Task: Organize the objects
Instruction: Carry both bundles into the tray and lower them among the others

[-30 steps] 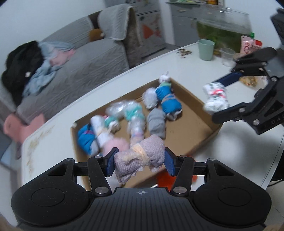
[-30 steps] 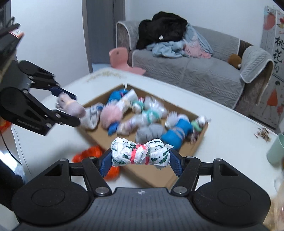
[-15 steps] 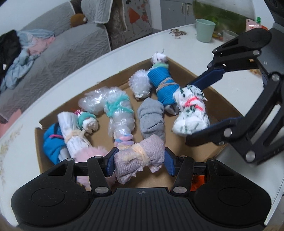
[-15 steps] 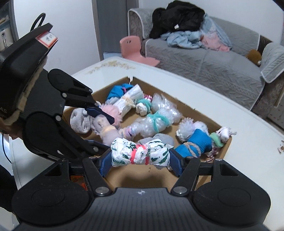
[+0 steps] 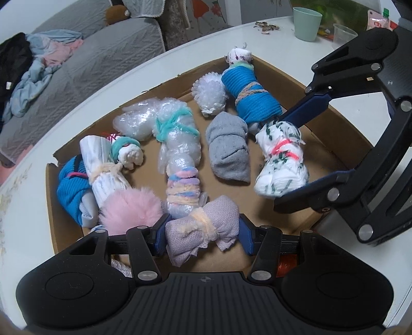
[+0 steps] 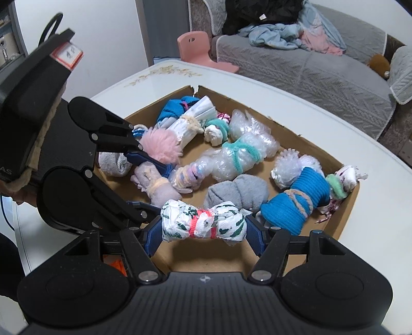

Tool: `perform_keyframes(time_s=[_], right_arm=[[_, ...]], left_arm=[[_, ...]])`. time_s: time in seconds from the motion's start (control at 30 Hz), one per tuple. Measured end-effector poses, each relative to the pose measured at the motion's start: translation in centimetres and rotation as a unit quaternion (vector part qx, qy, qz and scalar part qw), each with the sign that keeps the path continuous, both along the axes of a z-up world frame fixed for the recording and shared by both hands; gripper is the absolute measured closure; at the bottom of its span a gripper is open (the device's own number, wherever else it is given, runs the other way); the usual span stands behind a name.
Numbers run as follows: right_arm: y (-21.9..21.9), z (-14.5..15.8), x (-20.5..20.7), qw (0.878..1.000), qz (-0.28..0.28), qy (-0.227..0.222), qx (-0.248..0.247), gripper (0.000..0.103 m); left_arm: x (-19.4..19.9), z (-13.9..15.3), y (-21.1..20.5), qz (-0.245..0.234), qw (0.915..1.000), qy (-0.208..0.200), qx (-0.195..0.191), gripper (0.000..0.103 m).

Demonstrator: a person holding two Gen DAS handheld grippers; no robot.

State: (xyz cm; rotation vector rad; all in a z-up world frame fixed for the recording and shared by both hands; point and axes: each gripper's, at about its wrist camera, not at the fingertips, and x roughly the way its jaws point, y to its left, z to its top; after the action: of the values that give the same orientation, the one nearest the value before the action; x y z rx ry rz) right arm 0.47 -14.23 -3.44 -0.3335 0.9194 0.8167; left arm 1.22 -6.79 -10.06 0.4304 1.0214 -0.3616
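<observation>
Left gripper [image 5: 202, 238]: pinching lilac bundle [image 5: 203, 232], low over box [image 5: 342, 134] near edge. Right gripper [image 6: 203, 238]: pinching white-green bundle [image 6: 203, 225] over box. Risk: crowded box, grippers close together; released bundles may land on neighbours, or jaws collide

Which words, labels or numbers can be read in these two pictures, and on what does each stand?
"AS": on the left tongs' black body, cut off at the picture's edge.
Red-and-white sticker atop those tongs: too blurred to read.
Pink packet on the table: too small to read.
</observation>
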Motion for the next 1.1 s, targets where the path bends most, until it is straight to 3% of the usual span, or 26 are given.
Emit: perform_keyframes(time_s=[0.47, 0.97, 1.1], right_arm=[[0.1, -1.0, 1.1, 1.0, -0.007, 0.012, -0.007, 0.04], [-0.9, -1.9, 4.0, 0.997, -0.074, 0.003, -0.009, 0.041], [-1.1, -2.4, 4.0, 0.996, -0.089, 0.009, -0.019, 0.04]], left_arm=[[0.7, -0.3, 0.0, 0.014, 0.9999, -0.002, 0.001, 0.043], [3.9, -0.3, 0.0, 0.068, 0.9972, -0.02, -0.025, 0.042], [3.9, -0.5, 0.3, 0.077, 0.9963, -0.022, -0.032, 0.035]])
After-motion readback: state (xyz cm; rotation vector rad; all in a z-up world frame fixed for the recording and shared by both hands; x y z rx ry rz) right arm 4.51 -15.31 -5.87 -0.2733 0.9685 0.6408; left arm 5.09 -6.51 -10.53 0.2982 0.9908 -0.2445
